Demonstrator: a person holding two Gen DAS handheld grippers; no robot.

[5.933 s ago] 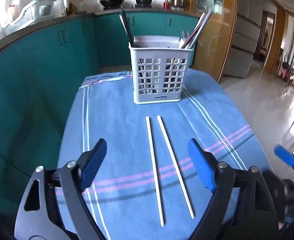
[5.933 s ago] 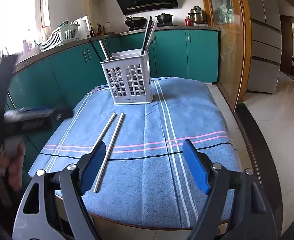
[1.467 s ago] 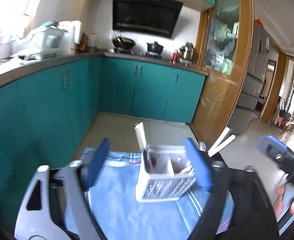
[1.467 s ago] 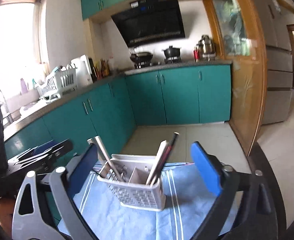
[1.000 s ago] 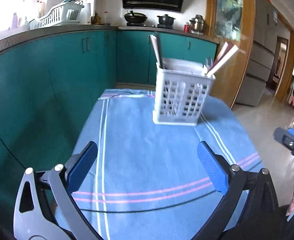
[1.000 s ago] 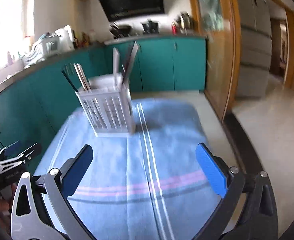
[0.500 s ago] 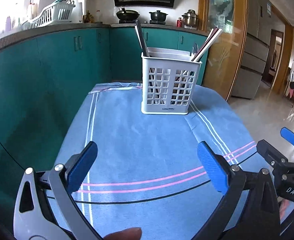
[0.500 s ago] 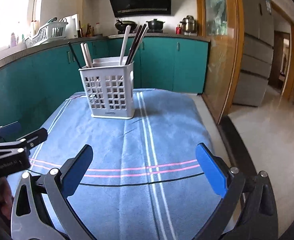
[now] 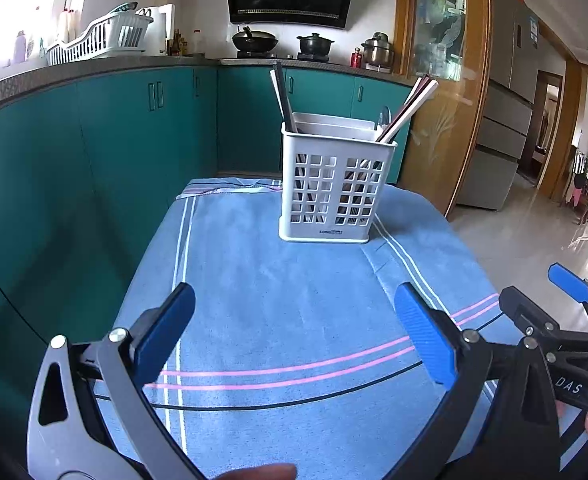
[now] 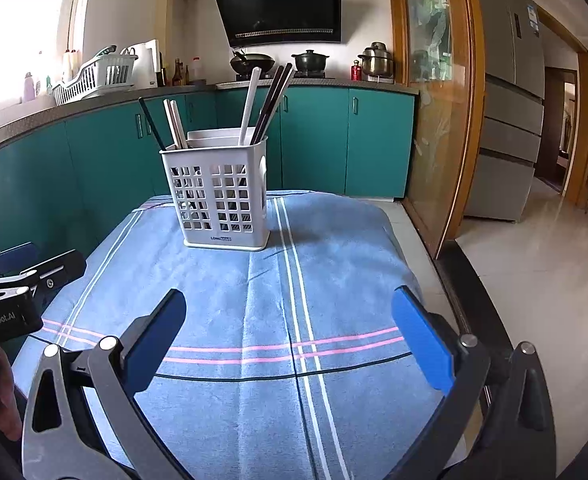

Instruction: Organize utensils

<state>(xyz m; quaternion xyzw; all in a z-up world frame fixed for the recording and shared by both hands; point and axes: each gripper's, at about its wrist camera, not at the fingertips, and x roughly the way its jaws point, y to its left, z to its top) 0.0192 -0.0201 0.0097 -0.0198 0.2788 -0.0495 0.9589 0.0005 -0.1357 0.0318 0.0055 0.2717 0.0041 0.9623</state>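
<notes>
The left gripper (image 9: 294,328) and the right gripper (image 10: 290,330) both gape wide and hold nothing. The chopsticks (image 10: 250,108) stand in the white basket (image 10: 218,200) on the blue cloth (image 10: 254,300).

The left gripper (image 9: 294,330) has grey metal arms with triangular cut-outs, silver round screws at the joints and flat blue ribbed pads (image 9: 423,340); the right gripper (image 10: 288,334) is built alike, dark grey with blue pads (image 10: 421,342); white lettering reads "DAS" on one black body and "GenRobot.AI" on the other; bare skin of a hand (image 10: 0,400) shows at the grip.
</notes>
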